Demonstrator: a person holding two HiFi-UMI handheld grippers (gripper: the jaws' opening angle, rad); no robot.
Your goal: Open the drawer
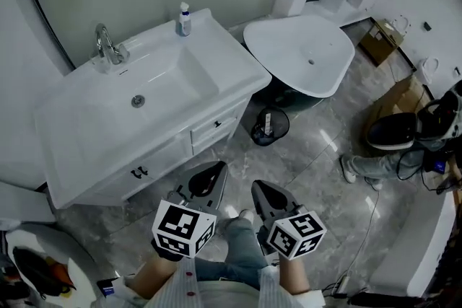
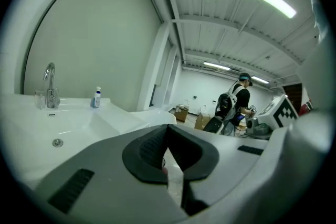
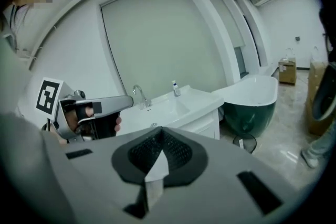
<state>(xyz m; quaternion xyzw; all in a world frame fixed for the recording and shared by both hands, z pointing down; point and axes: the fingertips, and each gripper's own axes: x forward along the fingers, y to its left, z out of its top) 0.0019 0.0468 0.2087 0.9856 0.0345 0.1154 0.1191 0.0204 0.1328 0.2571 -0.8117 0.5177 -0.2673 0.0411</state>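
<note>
The white vanity (image 1: 86,155) has a small drawer (image 1: 215,129) at the right of its front, pushed in flush, with a dark handle. In the head view both grippers hang over the floor in front of the vanity, apart from it. My left gripper (image 1: 216,169) is shut and empty, its tip a little below the drawer. My right gripper (image 1: 258,188) sits beside it to the right, also shut with nothing in it. The left gripper view shows its jaws (image 2: 167,127) closed above the basin. The right gripper view shows closed jaws (image 3: 160,131), and the vanity (image 3: 202,122) lies ahead.
A faucet (image 1: 108,47) and a soap bottle (image 1: 184,19) stand on the vanity top. A white and green bathtub (image 1: 303,58) and a black bin (image 1: 269,126) sit to the right. Another person (image 1: 404,137) with gear stands far right. Cardboard boxes (image 1: 381,40) lie beyond.
</note>
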